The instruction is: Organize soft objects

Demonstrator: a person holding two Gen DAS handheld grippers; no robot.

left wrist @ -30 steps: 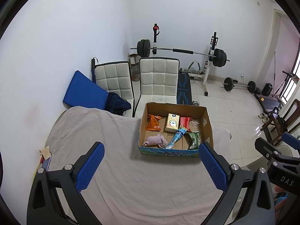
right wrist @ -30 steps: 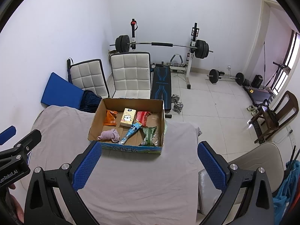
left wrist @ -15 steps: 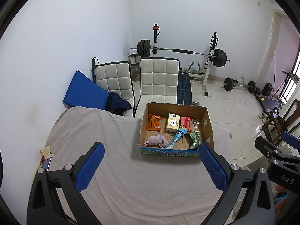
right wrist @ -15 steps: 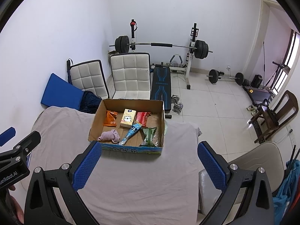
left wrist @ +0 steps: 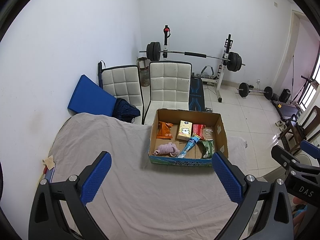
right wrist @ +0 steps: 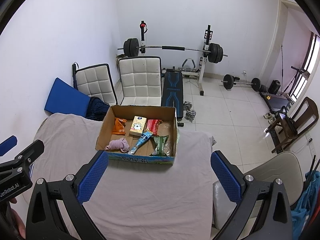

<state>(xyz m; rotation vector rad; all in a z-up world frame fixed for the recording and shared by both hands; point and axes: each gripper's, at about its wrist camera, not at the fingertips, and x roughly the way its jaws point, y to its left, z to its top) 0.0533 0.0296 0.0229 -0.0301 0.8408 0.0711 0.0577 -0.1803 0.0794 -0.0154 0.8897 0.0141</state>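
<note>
Both grippers, left gripper and right gripper, hover level, fingers spread.

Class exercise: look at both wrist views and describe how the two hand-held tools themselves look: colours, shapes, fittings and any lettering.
Both match: the left tool and right tool have black angular frames with triangular cut-outs, silver round bolts, and two fingers faced with blue dimpled pads. Seen from the opposite view, the left tool's body reads "GenRobot.AI", the right one's "DAS". No cables show.

Crumpled pink cloth lies in the open cardboard box's front-left corner beside packets
</note>
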